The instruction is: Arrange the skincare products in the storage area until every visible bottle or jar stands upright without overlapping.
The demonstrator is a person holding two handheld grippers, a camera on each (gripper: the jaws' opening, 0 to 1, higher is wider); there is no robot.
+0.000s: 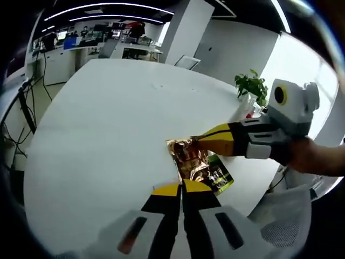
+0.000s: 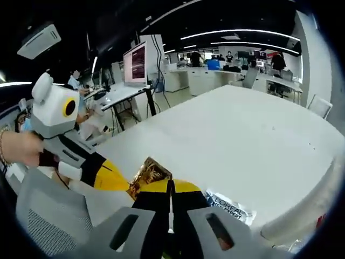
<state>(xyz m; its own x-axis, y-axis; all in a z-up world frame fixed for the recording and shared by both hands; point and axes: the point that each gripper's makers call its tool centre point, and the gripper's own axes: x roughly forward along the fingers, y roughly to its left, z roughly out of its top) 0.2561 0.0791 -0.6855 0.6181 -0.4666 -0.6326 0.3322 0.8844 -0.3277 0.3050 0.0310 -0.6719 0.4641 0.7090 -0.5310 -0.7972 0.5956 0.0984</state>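
Note:
Crinkled gold foil sachets with a green-printed one hang just above the white table near its edge. My left gripper rises from the bottom of the left gripper view, jaws shut on the sachets' near edge. My right gripper comes in from the right, shut on their far edge. In the right gripper view, my right gripper is shut over the gold sachet and a silver L'Oreal sachet, and the left gripper pinches the gold foil from the left.
A potted plant stands at the table's far right edge. Grey mesh chairs sit close by the near edge. Office desks and a monitor lie beyond. A person's hand holds the right gripper.

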